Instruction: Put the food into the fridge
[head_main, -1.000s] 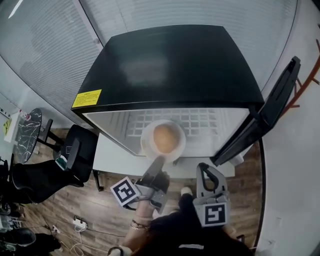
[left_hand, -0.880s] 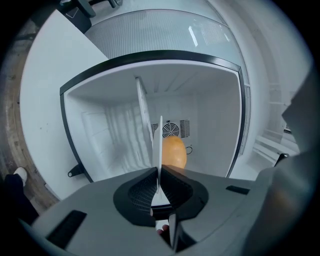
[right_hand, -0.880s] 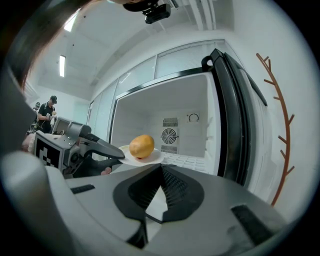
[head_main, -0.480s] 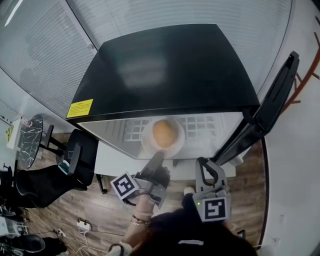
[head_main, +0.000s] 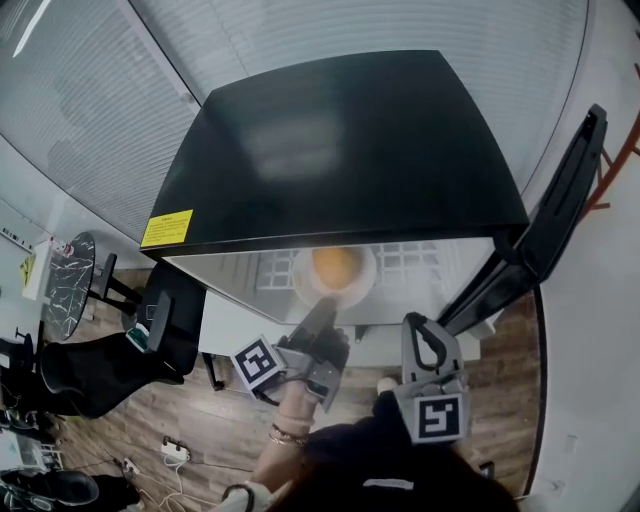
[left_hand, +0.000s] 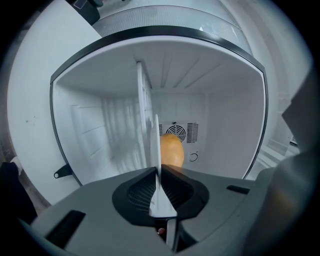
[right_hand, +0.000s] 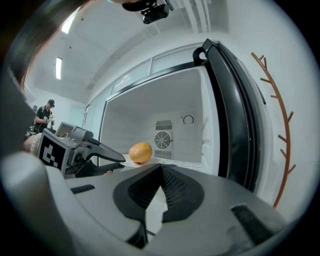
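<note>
A round orange-yellow food lies on a white plate that sits over the wire shelf inside the open black fridge. My left gripper holds the plate's near rim. In the left gripper view the plate stands edge-on between the jaws, with the food behind it; the jaws are opening, pads still against the rim. My right gripper hangs to the right, just outside the fridge, shut and empty. In the right gripper view the food shows beyond the left gripper.
The fridge door stands open at the right. A fan vent is on the fridge's back wall. A black office chair and a white table are at the lower left. A person stands far off.
My left gripper has pushed the plate with the food deeper into the fridge. The right gripper has stayed beside it.
</note>
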